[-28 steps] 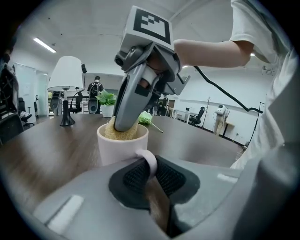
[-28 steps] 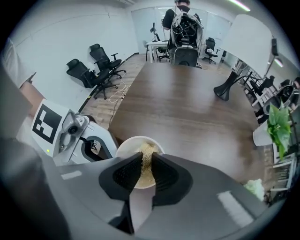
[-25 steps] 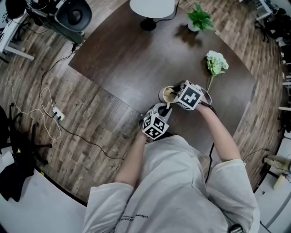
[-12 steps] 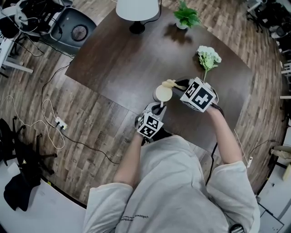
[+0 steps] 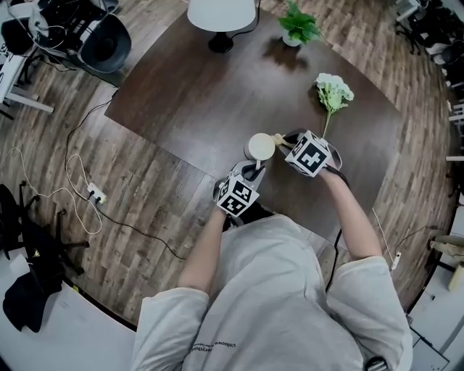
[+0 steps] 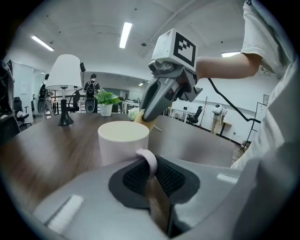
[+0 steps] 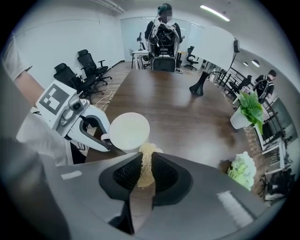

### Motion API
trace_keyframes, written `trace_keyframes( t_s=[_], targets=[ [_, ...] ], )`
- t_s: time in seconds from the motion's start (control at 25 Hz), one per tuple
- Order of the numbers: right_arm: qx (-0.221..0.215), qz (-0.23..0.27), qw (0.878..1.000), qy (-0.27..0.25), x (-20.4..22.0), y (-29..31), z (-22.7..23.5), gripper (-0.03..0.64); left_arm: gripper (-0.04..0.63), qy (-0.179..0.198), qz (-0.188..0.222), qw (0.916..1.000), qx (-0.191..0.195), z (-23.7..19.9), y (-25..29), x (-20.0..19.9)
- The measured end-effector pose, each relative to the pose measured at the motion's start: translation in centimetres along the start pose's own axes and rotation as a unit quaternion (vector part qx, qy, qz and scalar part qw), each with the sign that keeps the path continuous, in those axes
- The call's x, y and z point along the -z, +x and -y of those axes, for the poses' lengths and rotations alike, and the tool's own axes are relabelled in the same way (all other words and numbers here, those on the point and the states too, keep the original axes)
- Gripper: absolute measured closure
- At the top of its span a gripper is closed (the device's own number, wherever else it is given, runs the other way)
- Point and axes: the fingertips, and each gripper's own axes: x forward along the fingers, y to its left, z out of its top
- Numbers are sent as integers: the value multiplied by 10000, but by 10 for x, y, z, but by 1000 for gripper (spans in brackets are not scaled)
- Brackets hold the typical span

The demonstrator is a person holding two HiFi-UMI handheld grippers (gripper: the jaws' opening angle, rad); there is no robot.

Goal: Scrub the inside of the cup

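A pale pink cup (image 5: 259, 147) (image 6: 123, 141) (image 7: 128, 130) stands upright on the dark table (image 5: 196, 94). My left gripper (image 5: 254, 171) (image 6: 150, 169) is shut on the cup's handle (image 6: 149, 160) from the near side. My right gripper (image 5: 284, 142) (image 7: 143, 172) is shut on a yellowish scrub sponge (image 7: 146, 161) (image 5: 277, 138). The sponge is just right of the cup's rim, outside the cup. The cup's inside looks pale and bare.
A white flower sprig (image 5: 332, 93) lies on the table right of the cup. A potted green plant (image 5: 298, 27) and a white lamp (image 5: 220, 16) stand at the far edge. The table's near edge runs just under my left gripper; cables (image 5: 80, 196) lie on the floor at left.
One second ago the sponge was over or in the cup's mouth. My right gripper then drew it out to the right and now holds it close beside the rim. The cup stayed held.
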Motion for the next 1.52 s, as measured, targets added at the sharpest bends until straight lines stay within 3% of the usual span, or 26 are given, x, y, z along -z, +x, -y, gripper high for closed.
trace_keyframes(
  t_s=[0.44,0.72,1.04,1.52],
  targets=[
    [-737,-526,9955,-281,19,15,-39,534,558,-15,37,9999,109,1,1,-3],
    [-1049,-429,9923,-503,10,16,-61,534,558,-32,58,9999,145,0,5,-3],
    [-967,-242,9915,-833,6,14,-66,534,558,-25,69,9998,171,0,7,-4],
    [-848,-216,9951,-452,10,16,-38,532,558,-29,-7,9995,308,0,7,-6]
  ],
)
